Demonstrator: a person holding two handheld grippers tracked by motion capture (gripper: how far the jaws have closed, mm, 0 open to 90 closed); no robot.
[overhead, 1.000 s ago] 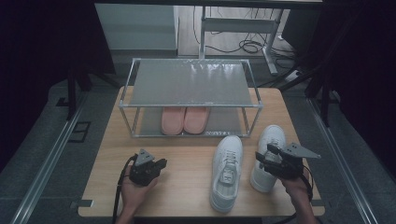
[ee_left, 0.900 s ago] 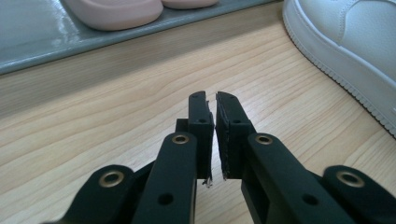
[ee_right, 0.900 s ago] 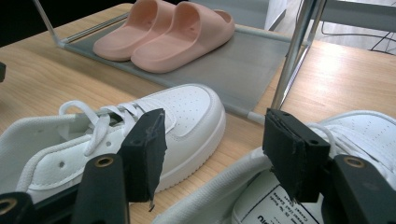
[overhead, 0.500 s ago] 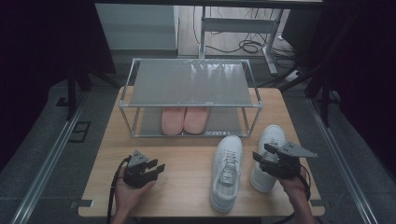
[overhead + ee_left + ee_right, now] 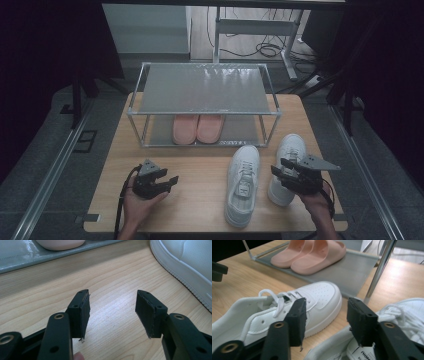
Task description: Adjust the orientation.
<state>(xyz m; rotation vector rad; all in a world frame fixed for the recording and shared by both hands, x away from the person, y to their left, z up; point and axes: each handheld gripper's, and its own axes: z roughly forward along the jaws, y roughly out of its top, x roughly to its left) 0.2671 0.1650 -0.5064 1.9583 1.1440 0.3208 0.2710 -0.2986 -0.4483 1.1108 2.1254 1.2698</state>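
A wooden table (image 5: 200,170) is carrying a two-tier metal rack (image 5: 205,90) along its far edge. The rack's top shelf is lying bare, and its bottom shelf is holding two pink slippers (image 5: 197,128), side by side. Two white sneakers are lying on the table toward its near right corner: one sneaker (image 5: 243,184) in front of the rack's right leg, the other sneaker (image 5: 286,168) just beside it, closer to the right edge. The right gripper (image 5: 278,169) is hovering over that second sneaker, its jaws apart, having just been closing, nothing between them. The left gripper (image 5: 167,179) is sitting near the near left corner over bare wood, jaws having just been opening, gaping with nothing between.
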